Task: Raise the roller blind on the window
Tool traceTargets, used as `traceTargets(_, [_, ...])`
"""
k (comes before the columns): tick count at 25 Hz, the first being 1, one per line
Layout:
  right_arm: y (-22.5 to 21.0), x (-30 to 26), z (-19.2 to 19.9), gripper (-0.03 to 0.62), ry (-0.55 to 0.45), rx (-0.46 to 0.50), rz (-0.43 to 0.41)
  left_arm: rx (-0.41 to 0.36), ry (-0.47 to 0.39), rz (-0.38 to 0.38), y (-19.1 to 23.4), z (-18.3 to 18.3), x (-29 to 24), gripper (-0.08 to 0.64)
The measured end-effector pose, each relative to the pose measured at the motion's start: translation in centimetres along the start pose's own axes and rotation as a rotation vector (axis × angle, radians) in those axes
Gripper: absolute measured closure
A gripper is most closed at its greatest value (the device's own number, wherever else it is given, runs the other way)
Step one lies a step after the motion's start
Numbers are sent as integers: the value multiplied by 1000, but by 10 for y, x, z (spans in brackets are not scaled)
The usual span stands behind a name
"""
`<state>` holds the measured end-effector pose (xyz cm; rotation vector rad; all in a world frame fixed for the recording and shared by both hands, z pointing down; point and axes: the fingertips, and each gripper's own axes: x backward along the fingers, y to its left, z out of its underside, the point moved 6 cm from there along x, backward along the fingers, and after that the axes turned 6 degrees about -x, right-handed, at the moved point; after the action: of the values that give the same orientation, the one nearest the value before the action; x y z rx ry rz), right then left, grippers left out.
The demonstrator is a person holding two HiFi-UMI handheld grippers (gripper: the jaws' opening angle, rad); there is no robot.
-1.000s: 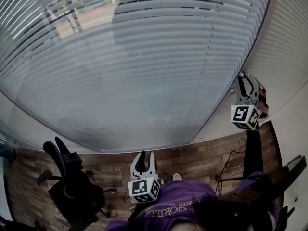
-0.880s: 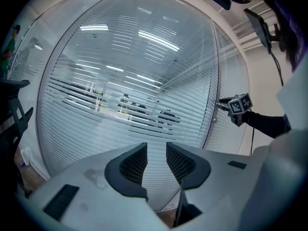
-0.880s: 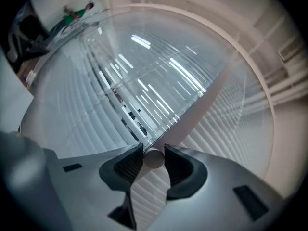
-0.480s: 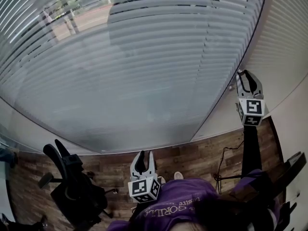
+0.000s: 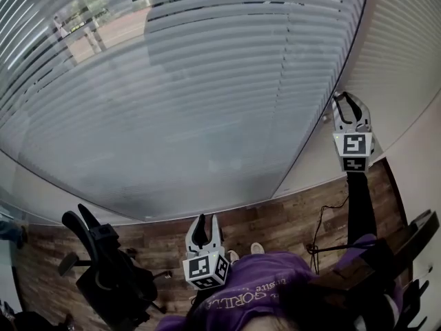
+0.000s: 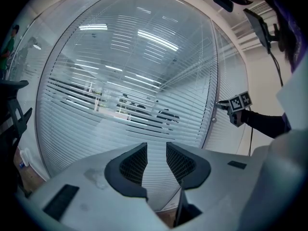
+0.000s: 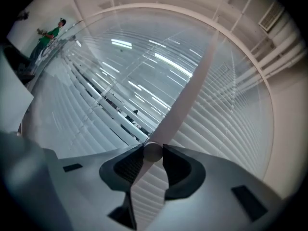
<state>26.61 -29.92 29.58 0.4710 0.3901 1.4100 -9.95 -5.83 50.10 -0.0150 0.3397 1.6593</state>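
The left gripper hangs low by the torso, well apart from the control, its fingers a narrow gap apart and empty. The grey slatted horizontal blind covers the window ahead. At its right edge, the right gripper has its fingers clamped on the round lower end of the pale slender wand. The wand's long axis runs up and away from the fingers.

The right gripper, with a knob in its jaws, has been lifted higher beside the window frame; its marker cube has been turned squarer.
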Motion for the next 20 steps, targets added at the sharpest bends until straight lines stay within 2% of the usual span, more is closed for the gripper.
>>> traceTargets(5, [3, -1, -1, 469, 17, 161, 17, 0, -3, -5, 1, -2, 2, 437])
traceTargets(10, [6, -3, 2, 469, 49, 361, 57, -1, 0, -3, 2, -3, 1, 436])
traceTargets(13, [8, -2, 2, 468, 64, 442, 73, 3, 1, -3, 2, -2, 2, 436])
traceTargets(17, [8, -3, 4, 468, 60, 469, 82, 3, 1, -1, 2, -1, 2, 436])
traceTargets(20, [8, -4, 5, 468, 49, 427, 82, 3, 0, -1, 2, -2, 1, 436])
